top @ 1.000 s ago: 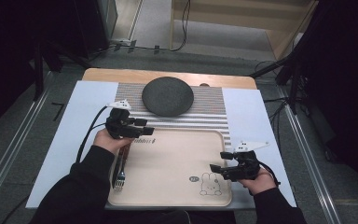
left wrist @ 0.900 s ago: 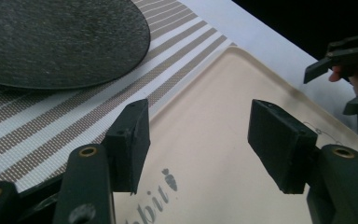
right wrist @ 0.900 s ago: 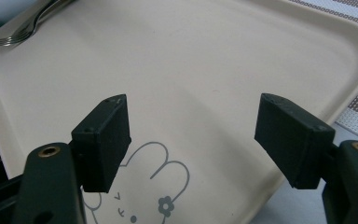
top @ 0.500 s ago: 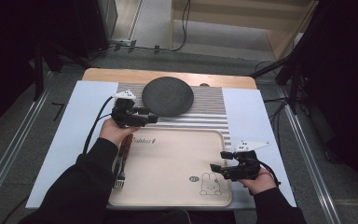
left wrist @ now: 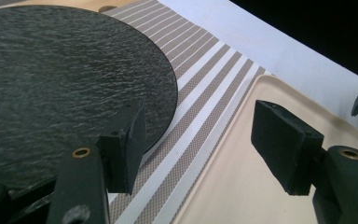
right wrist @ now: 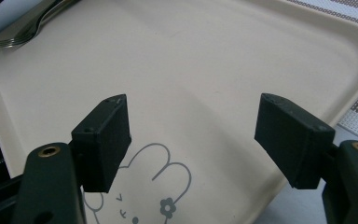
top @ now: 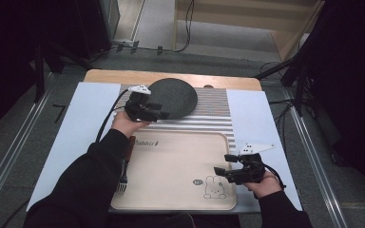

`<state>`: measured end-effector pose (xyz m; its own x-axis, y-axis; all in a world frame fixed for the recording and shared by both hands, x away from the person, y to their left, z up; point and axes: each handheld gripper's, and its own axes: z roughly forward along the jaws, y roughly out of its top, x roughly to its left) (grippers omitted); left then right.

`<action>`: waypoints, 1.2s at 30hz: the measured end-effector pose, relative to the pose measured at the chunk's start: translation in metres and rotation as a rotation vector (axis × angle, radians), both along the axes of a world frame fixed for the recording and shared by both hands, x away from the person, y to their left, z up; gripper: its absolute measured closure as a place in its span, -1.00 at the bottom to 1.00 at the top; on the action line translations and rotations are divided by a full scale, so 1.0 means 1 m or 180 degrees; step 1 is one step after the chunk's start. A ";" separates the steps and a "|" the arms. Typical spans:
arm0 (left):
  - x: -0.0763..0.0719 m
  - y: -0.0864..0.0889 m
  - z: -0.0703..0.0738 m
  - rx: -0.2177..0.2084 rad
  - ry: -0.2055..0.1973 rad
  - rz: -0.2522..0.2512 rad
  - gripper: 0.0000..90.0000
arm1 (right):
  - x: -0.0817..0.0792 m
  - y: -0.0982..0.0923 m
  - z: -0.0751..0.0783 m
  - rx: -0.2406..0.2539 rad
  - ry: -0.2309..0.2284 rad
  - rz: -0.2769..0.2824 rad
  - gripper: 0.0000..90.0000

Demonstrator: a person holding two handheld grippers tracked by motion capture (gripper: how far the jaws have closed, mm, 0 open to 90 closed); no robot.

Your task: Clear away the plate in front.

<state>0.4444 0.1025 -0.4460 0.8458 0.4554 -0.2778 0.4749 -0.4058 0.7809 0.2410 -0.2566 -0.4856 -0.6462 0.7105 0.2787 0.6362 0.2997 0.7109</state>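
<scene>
You are reaching your left gripper (top: 160,113) for the round dark slate plate (top: 171,98) on the striped placemat (top: 214,114), jaws spread and empty. Next, straddle its rim and pinch. Your right gripper (top: 220,172) waits, jaws apart, over the beige rabbit-printed tray (top: 171,161).

We make out a short dark printed word on the tray (top: 180,161) near its far left corner, too small to read. A rabbit drawing (top: 215,188) with a small round mark above it sits near its right corner.
</scene>
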 end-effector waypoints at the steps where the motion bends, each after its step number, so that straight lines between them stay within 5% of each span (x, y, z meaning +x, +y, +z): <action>1: 0.003 -0.003 -0.001 -0.0014 0.0038 -0.0016 -0.20 | 0.000 0.000 0.000 -0.0003 0.0001 0.0001 -0.45; 7: 0.013 -0.016 -0.004 0.0011 0.0008 -0.0100 -0.16 | 0.000 -0.001 0.000 0.0005 -0.0002 0.0004 -0.45; 19: 0.028 -0.041 -0.009 0.0394 -0.0253 -0.0267 -0.12 | 0.001 -0.001 0.000 0.0019 -0.0003 0.0007 -0.45; 21: 0.026 -0.046 -0.010 0.0522 -0.0479 -0.0350 -0.12 | 0.001 -0.001 0.000 0.0019 -0.0008 0.0008 -0.45; 25: 0.024 -0.049 -0.012 0.0683 -0.0705 -0.0481 -0.12 | 0.001 -0.002 0.000 0.0020 -0.0005 0.0008 -0.45; 33: 0.012 -0.052 -0.015 0.0986 -0.1429 -0.0713 -0.10 | 0.000 -0.002 0.000 0.0026 -0.0016 -0.0008 -0.45; 36: 0.009 -0.054 -0.017 0.1080 -0.1604 -0.0776 -0.10 | 0.000 -0.003 0.000 0.0023 -0.0009 -0.0013 -0.45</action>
<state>0.4534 0.0486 -0.4626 0.9249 0.2267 0.3051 -0.0526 -0.7186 0.6934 0.2409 -0.2593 -0.4857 -0.6441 0.7110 0.2821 0.6354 0.2920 0.7148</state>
